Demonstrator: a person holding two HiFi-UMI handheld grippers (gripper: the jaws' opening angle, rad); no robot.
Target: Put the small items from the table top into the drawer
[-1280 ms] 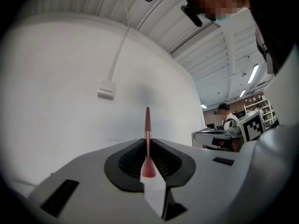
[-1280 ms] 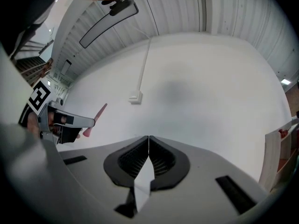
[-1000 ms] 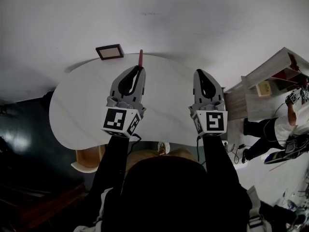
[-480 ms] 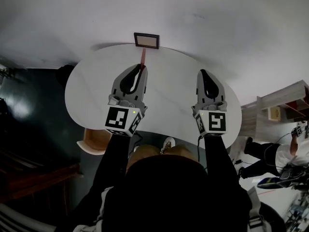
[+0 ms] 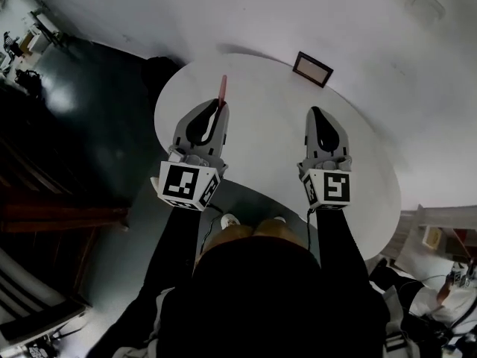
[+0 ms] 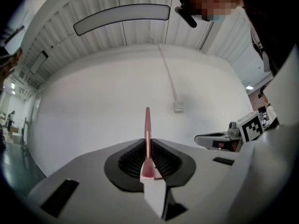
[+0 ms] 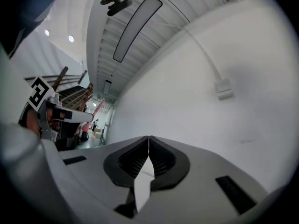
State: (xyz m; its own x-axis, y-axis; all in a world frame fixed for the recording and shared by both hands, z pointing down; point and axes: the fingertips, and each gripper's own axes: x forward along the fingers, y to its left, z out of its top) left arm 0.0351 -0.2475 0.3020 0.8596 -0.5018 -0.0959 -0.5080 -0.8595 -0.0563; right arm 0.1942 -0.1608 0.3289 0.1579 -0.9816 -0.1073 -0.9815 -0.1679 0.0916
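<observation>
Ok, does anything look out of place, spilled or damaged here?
Nothing stands out. The left gripper is shut on a thin pink stick that juts straight past its tips; the right gripper is shut and empty. A small dark-framed item sits at the far edge of the white table. No spill or damage shows.

Pink stick (image 6: 147, 127), white table (image 5: 268, 129)
</observation>
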